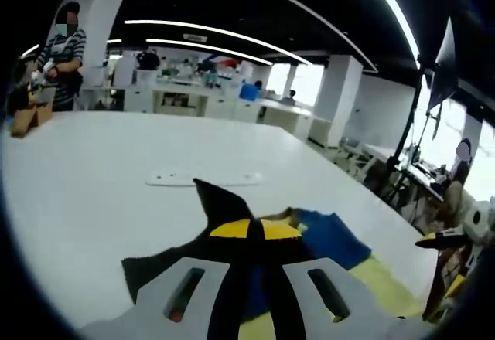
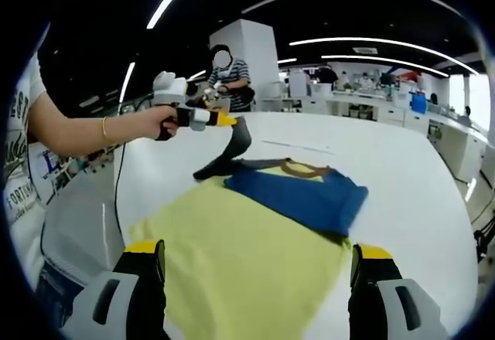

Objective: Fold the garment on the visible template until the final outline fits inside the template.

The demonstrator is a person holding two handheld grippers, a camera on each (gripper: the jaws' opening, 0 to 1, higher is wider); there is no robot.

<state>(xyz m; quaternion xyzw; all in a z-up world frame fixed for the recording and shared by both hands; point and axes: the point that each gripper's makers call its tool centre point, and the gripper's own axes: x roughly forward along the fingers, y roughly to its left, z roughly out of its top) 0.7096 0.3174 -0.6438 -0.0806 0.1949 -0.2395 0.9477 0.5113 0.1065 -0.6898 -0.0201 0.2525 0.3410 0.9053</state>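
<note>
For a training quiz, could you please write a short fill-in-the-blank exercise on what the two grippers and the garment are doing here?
1. The left gripper is shut on the garment's dark ____.
2. The right gripper has its jaws ____.
3. The blue garment with a tan collar lies on a ____ template sheet.
4. The sheet rests on a ____ table.

Missing words: sleeve; open; yellow; white

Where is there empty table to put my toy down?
The white table is bare to the right of the blue garment and behind it, toward the far desks. It's crowded in the middle: the yellow template lies there, and the left gripper is lifting a dark sleeve at the garment's far left.
</note>
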